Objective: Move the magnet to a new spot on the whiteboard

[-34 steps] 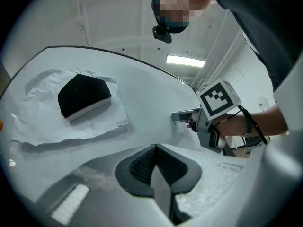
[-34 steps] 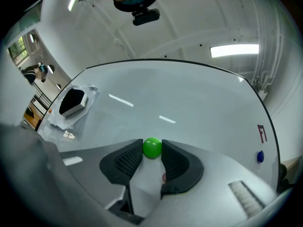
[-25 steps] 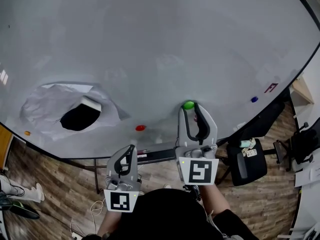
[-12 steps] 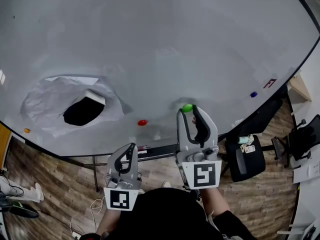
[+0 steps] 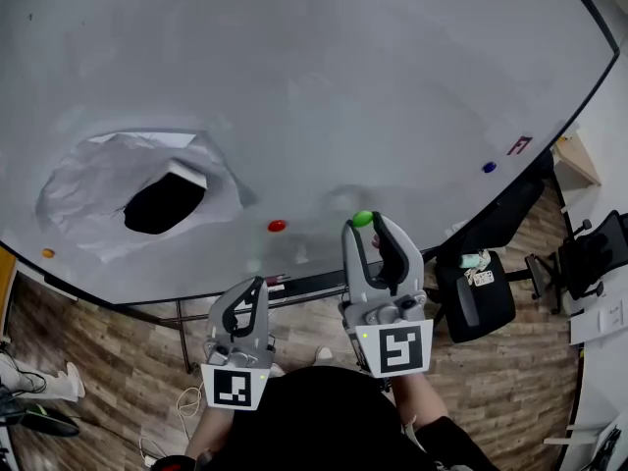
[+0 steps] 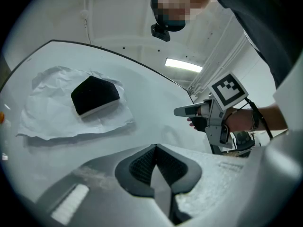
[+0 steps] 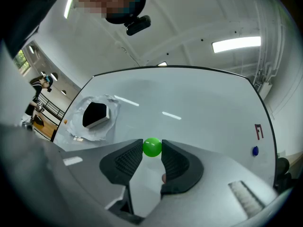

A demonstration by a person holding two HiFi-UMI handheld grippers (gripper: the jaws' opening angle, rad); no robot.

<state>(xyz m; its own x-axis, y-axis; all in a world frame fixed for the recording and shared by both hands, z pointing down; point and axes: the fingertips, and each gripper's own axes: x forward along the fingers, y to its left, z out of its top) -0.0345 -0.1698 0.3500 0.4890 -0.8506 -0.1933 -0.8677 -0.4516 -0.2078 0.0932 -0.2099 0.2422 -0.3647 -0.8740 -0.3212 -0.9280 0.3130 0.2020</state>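
Head view, green magnet (image 5: 362, 219): lower centre of frame, at the very tips of the right gripper (image 5: 365, 226), in front of the whiteboard (image 5: 314, 86).
Head view, left gripper (image 5: 259, 285): lower left of centre, well apart from the green magnet.
Head view, only here: red magnet (image 5: 277, 226) and orange magnet (image 5: 47, 253) on the whiteboard.
Left gripper view, jaws: pressed together, nothing between them; black eraser (image 6: 94, 95) on crumpled paper (image 6: 47, 122), upper left.
Right gripper view, jaws: pinching the green magnet, one pad on each side; only this view shows the contact.
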